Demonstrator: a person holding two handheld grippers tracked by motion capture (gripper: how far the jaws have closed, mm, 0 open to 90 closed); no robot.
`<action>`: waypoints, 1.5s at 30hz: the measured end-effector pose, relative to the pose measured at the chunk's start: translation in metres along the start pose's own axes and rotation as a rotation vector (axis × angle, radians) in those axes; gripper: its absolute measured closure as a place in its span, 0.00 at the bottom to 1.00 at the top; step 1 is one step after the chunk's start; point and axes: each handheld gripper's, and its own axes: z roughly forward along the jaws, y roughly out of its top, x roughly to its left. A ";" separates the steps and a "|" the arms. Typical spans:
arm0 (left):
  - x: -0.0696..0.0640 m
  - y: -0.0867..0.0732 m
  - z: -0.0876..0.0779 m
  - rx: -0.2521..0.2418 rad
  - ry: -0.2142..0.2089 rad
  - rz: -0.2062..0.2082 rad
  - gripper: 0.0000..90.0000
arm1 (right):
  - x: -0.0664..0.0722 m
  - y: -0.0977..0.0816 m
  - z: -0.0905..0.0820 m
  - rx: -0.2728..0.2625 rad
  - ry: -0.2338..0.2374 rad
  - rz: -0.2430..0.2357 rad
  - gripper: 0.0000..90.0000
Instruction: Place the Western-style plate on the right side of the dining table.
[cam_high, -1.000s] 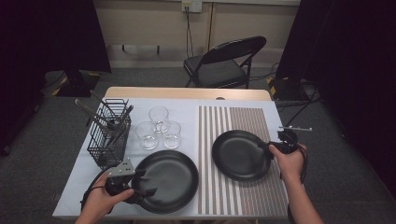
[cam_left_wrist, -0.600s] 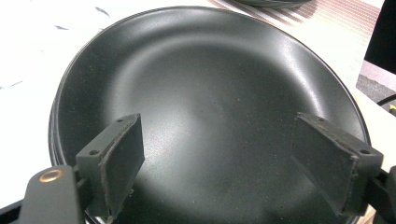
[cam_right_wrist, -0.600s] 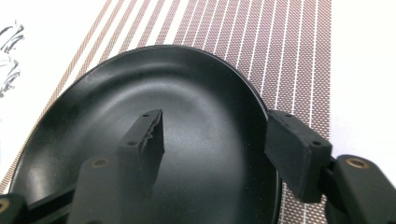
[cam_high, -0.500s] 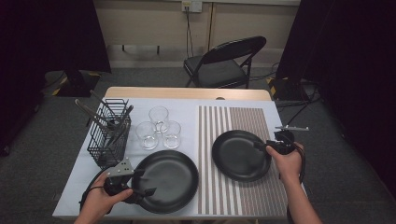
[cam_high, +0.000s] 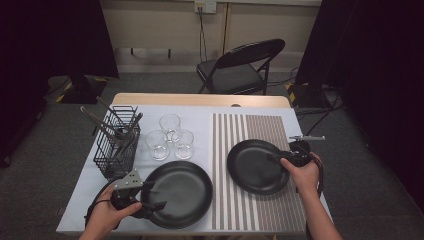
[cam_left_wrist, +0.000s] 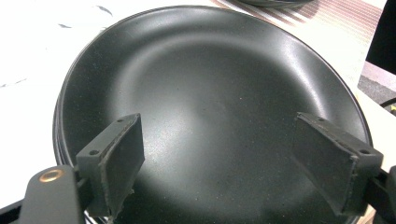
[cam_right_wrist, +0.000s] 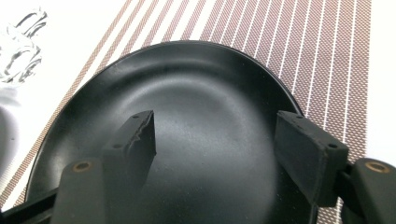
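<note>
A large black plate lies on the white table near the front left. My left gripper stands open at its near rim, jaws spread wide over the plate without touching it; left gripper. A smaller black plate rests on the striped placemat. My right gripper is at that plate's right rim. Its jaws have just been opening and now stand apart above the plate, pressing on nothing; right gripper.
A black wire basket with utensils stands at the left. Three clear glasses cluster behind the large plate, one glass showing in the right gripper view. A folding chair stands beyond the far table edge.
The right hand has shifted only slightly at the small plate's rim. Both plates and the left hand stay where they were.
</note>
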 end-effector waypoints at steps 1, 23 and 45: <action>0.000 0.000 0.000 -0.007 -0.004 -0.003 0.19 | 0.001 0.000 0.000 0.000 -0.001 -0.003 0.32; 0.000 -0.002 -0.003 0.000 0.011 -0.014 0.20 | 0.020 -0.002 0.007 0.014 0.064 -0.030 0.24; 0.000 0.000 -0.008 -0.015 0.020 -0.018 0.20 | 0.040 -0.007 0.010 0.031 0.074 -0.115 0.24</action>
